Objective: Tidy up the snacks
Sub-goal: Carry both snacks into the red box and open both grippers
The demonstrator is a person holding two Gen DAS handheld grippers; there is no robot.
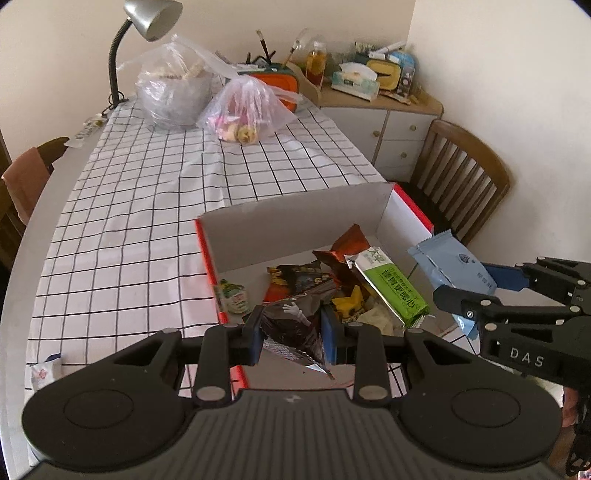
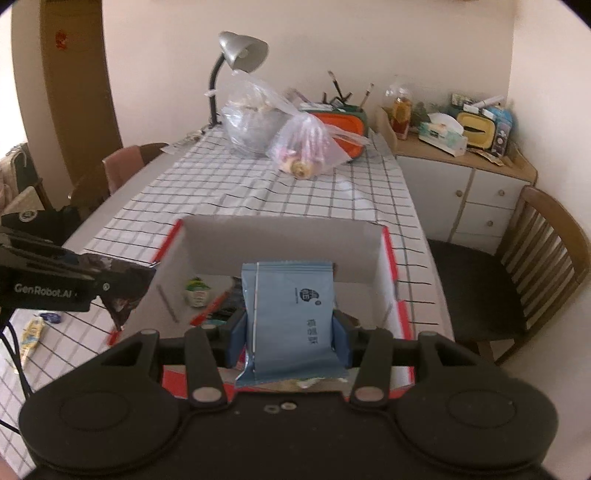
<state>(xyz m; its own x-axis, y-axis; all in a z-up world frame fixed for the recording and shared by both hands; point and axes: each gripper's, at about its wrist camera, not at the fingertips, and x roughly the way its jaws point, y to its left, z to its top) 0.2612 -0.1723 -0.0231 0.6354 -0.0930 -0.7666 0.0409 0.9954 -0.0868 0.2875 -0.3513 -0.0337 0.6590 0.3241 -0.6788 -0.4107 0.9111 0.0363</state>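
1. Your left gripper (image 1: 291, 332) is clamped on a dark brown snack packet (image 1: 291, 325); both blue pads press its sides, and its crimped lower end hangs below the fingers.
2. Your right gripper (image 2: 290, 339) is clamped on a pale blue snack packet (image 2: 291, 310), which stands upright between the pads with its printed face toward the camera.
3. Just beyond the left fingers sits the open red-edged cardboard box (image 1: 295, 218). The dark packet hangs above its near edge.
4. Inside the box, ahead and right of the left fingers, lie a green-and-silver packet (image 1: 391, 288), an orange-brown wrapper (image 1: 347, 243), a dark packet with yellow print (image 1: 299, 277) and a small green-lidded cup (image 1: 234, 295) by the left wall.
5. From the right wrist view the blue packet is held above the box's near part, its grey back wall (image 2: 280, 243) straight ahead of the fingers.
6. To the right of the left fingers, your right gripper shows side-on with the blue packet sticking out past its tips, beside the box's right wall.
7. Farther ahead of both grippers the checked tablecloth (image 1: 147, 206) stretches to two clear plastic bags (image 1: 243, 110), an orange container (image 1: 284, 83) and a grey desk lamp (image 1: 151, 18).
8. Beyond the box's right side stand a wooden chair (image 1: 465, 177) and a white cabinet (image 1: 402, 129) crowded with items.
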